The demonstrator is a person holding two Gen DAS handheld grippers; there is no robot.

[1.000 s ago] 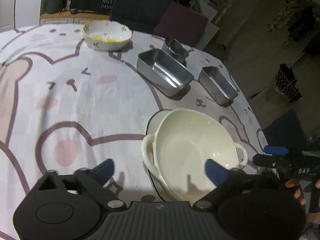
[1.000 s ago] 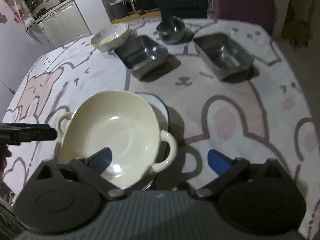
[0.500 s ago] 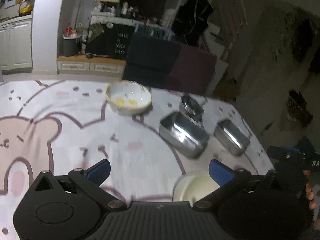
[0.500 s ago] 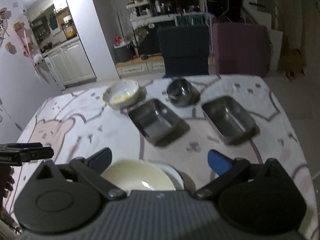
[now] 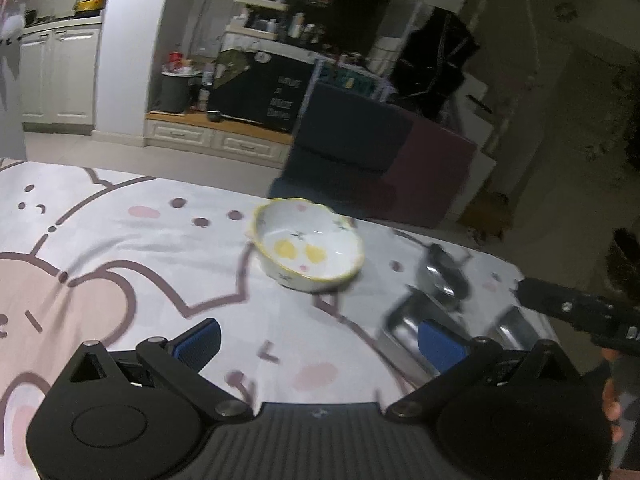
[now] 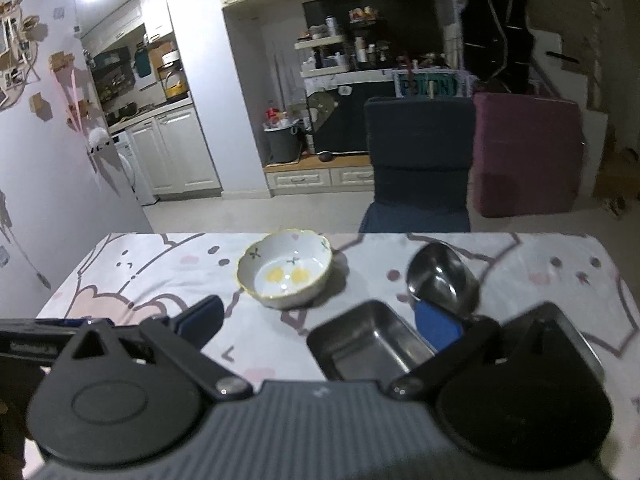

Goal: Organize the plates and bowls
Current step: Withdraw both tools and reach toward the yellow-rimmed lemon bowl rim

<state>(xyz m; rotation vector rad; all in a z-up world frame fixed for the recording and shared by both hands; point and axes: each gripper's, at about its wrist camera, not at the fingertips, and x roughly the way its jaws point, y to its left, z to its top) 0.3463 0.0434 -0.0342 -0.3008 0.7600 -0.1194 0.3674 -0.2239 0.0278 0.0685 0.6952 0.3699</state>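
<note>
A white floral bowl [image 5: 308,252] with a yellow rim and yellow marks inside stands upright near the table's far edge, also in the right wrist view [image 6: 286,270]. To its right are a small round steel bowl [image 6: 440,280] and two rectangular steel pans [image 6: 368,344] [image 6: 560,332], blurred in the left wrist view [image 5: 404,332]. My left gripper [image 5: 320,340] is open and empty, raised above the cloth short of the floral bowl. My right gripper [image 6: 320,322] is open and empty too, above the nearer pan. No cream bowl or plate shows in either view.
A bear-print tablecloth [image 6: 160,276] covers the table. A dark blue chair [image 6: 416,168] and a maroon one [image 6: 528,152] stand behind the far edge. The other gripper shows at the side of each view [image 5: 576,312] [image 6: 36,340], with a hand [image 5: 612,400] under it.
Both grippers have risen and tipped up from over the cream two-handled bowl on its plate, which has dropped out of view. The far dishes now fill both views.
</note>
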